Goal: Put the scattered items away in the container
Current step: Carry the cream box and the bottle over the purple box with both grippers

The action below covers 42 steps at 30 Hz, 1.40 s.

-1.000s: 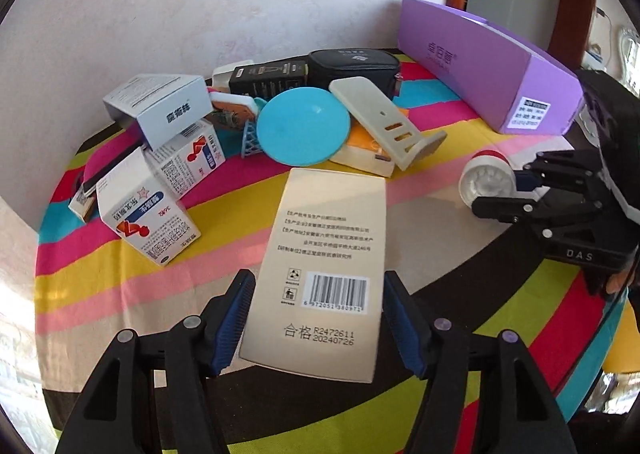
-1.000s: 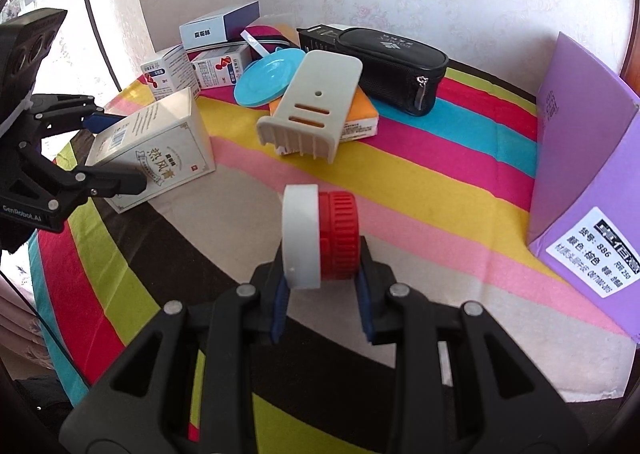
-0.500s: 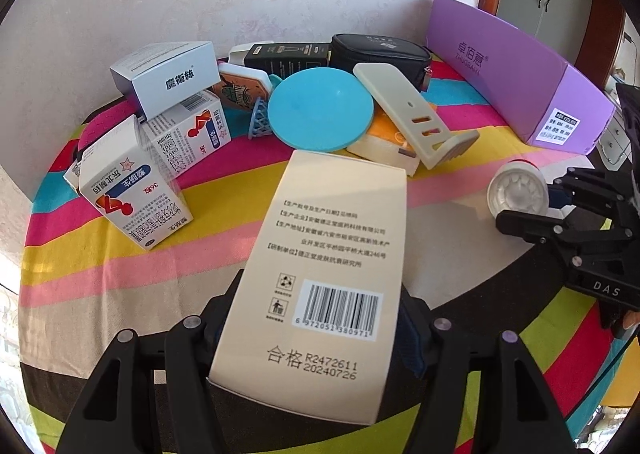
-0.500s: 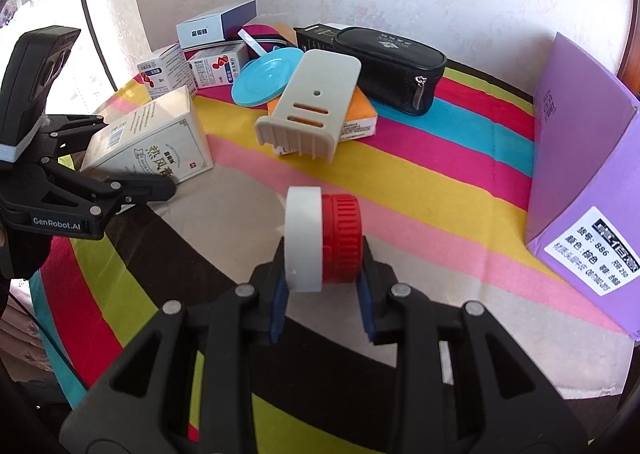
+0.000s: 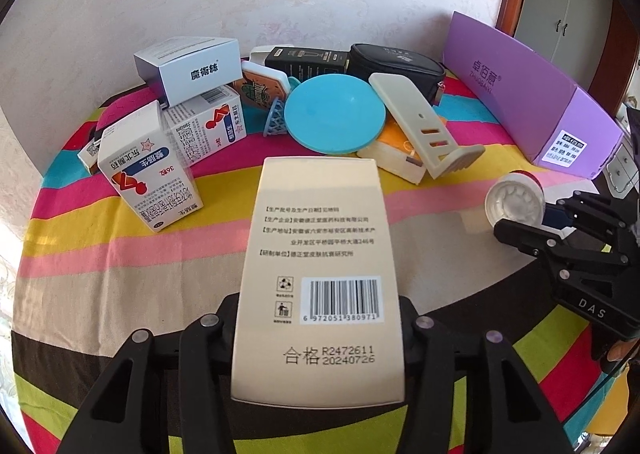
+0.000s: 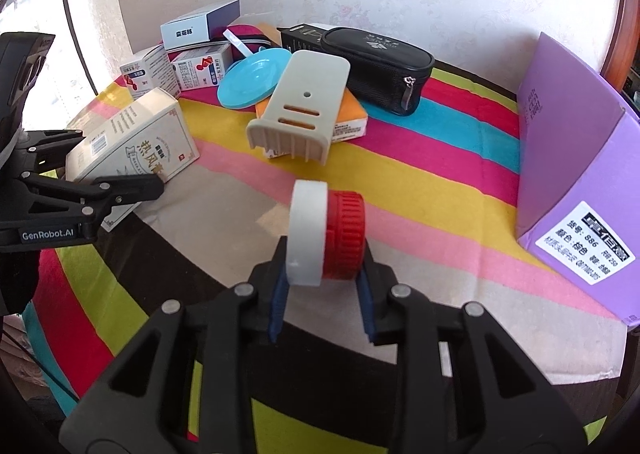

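A long beige carton (image 5: 320,222) with a barcode lies lengthwise between the jaws of my left gripper (image 5: 319,306), which are closing and press on its two long sides. From the right wrist view the same carton (image 6: 140,134) sits at the left in that gripper (image 6: 116,160). My right gripper (image 6: 323,258) is shut on a small round jar (image 6: 326,232), white at one end and ribbed red at the other, held just above the cloth. The jar (image 5: 514,198) also shows at the right of the left wrist view. A purple box (image 6: 572,158) stands at the right edge.
Several things are bunched at the back by the wall on the striped cloth (image 5: 120,254): medicine cartons (image 5: 148,170), a blue round plate (image 5: 334,118), a beige plastic stand (image 5: 420,126) on an orange box, and a black zip pouch (image 5: 396,66).
The left jaws have closed in from either side onto the beige carton, and it now fills more of the view. The right gripper keeps the jar as before.
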### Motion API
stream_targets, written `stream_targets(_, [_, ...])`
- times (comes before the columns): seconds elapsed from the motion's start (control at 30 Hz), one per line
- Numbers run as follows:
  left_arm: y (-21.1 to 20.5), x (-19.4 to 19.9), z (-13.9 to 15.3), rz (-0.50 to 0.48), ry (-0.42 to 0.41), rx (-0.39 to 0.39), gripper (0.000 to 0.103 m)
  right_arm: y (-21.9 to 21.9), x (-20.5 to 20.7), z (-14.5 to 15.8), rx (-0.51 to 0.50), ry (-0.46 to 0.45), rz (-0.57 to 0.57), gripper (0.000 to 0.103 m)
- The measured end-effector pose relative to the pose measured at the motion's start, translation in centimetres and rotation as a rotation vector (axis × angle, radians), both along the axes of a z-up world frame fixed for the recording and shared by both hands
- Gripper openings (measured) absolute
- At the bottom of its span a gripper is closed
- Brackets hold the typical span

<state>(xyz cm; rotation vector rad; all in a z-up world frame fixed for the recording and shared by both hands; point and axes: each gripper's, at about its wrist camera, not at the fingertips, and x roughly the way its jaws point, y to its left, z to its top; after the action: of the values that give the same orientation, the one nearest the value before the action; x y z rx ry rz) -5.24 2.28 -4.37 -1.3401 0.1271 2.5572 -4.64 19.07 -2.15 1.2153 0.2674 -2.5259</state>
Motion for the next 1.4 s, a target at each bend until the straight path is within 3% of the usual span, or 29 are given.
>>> stream_targets(0.8, [2.1,1.4,1.9,0.041,0.048,-0.04,0.051,1.5,1.6,1.6,-0.063,0.028,-0.012,0.032])
stream_targets(1.4, [7.3,1.9,4.9,-0.039,0.104,-0.013,0.052,6.6,4.3,5.5,-0.112,0.126,-0.062,0.032])
